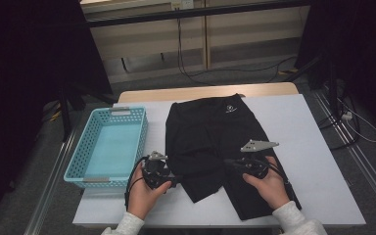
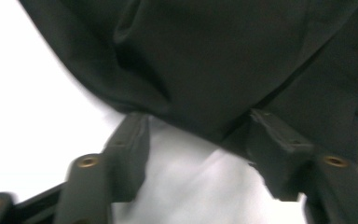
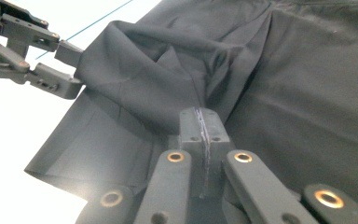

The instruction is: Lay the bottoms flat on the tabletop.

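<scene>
A pair of black shorts (image 1: 210,132) lies flat on the white table (image 1: 303,137), waistband at the far side and legs toward me. My left gripper (image 1: 178,180) sits low at the outer edge of the left leg. Its jaws stand apart, and the leg's edge (image 2: 205,93) lies at their tips without being pressed. The right gripper view shows the left gripper (image 3: 72,65) at that same edge. My right gripper (image 3: 200,116) is shut on a pinch of the shorts' fabric (image 3: 168,79) between the legs, with folds rising from its tips. In the high view the right gripper (image 1: 227,161) points left.
A light blue plastic basket (image 1: 142,132) stands at the table's left, close to my left hand. Bare white table lies to the right of the shorts and along the near edge. Cables run across the floor beyond the table.
</scene>
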